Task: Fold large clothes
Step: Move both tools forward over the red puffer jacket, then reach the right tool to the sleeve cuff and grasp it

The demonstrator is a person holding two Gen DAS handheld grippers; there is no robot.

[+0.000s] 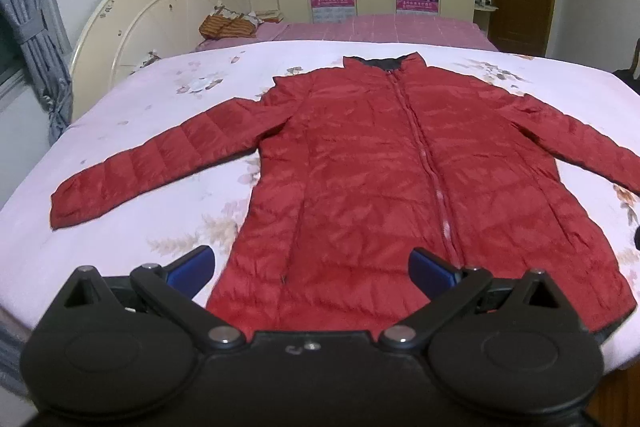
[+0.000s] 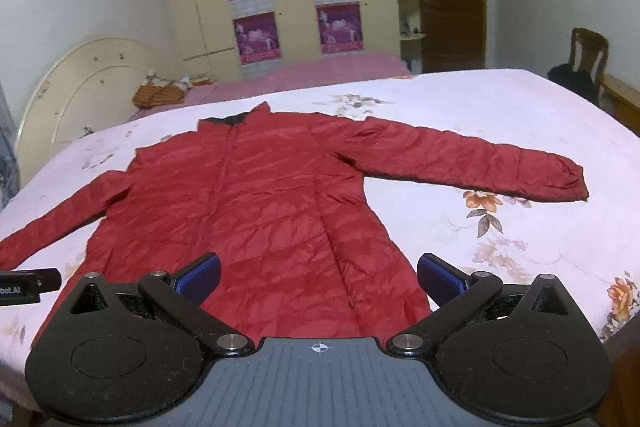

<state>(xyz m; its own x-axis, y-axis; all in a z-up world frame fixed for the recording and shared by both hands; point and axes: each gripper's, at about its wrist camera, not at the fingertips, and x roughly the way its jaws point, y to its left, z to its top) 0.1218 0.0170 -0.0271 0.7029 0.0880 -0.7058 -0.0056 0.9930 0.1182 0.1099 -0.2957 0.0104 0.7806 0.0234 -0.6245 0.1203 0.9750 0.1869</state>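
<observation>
Across the frame's middle, red puffer jacket (image 1: pixel 384 179) lay flat on floral bedsheet (image 1: pixel 132 131), left gripper (image 1: pixel 312 269) and right gripper (image 2: pixel 318 277) gaped wide at its hem, holding nothing

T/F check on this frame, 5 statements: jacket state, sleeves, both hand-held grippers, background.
1. The red jacket lies spread flat on the floral bed sheet, zipped shut. True.
2. Both sleeves are already folded over the body. False: the left sleeve and the right sleeve both stretch outward on the sheet.
3. The left hand-held gripper is shut on the hem. False: its jaws stand wide open and grip nothing.
4. The right hand-held gripper is open and holds nothing. True.
5. The jacket collar points toward the cameras. False: it lies at the far end; the hem is nearest.
</observation>
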